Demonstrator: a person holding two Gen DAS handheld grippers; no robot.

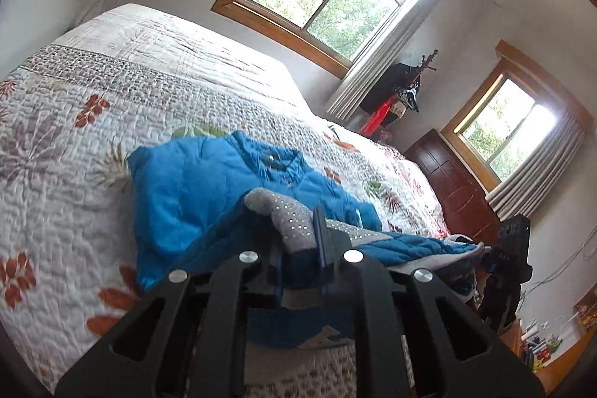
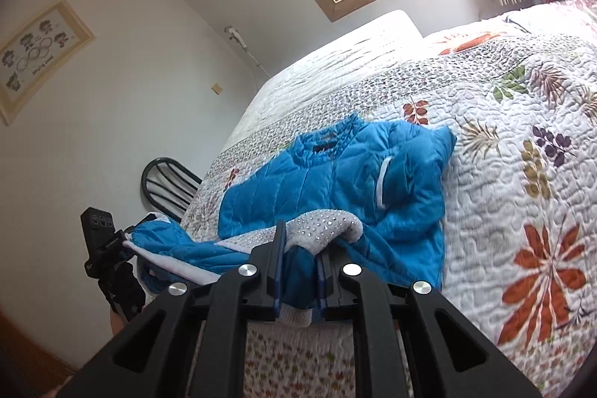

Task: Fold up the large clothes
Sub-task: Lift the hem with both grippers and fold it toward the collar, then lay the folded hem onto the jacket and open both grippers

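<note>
A blue quilted jacket (image 1: 194, 181) (image 2: 335, 174) lies collar-away on the floral quilt of the bed (image 1: 93, 99) (image 2: 503, 174). Its lower hem is lifted and turned up, showing the grey-white sparkly lining (image 1: 294, 215) (image 2: 324, 222). My left gripper (image 1: 298, 248) is shut on one end of that hem, with blue fabric and lining pinched between its fingers. My right gripper (image 2: 302, 260) is shut on the other end. Each gripper shows in the other's view, right gripper (image 1: 485, 254) and left gripper (image 2: 123, 241), with the hem stretched between them above the bed's near edge.
A dark metal chair (image 2: 168, 185) stands by the bed's far side near a white wall. A dark wooden cabinet (image 1: 447, 181) and a coat stand (image 1: 406, 92) are under the windows. Small clutter lies on the floor (image 1: 548, 345).
</note>
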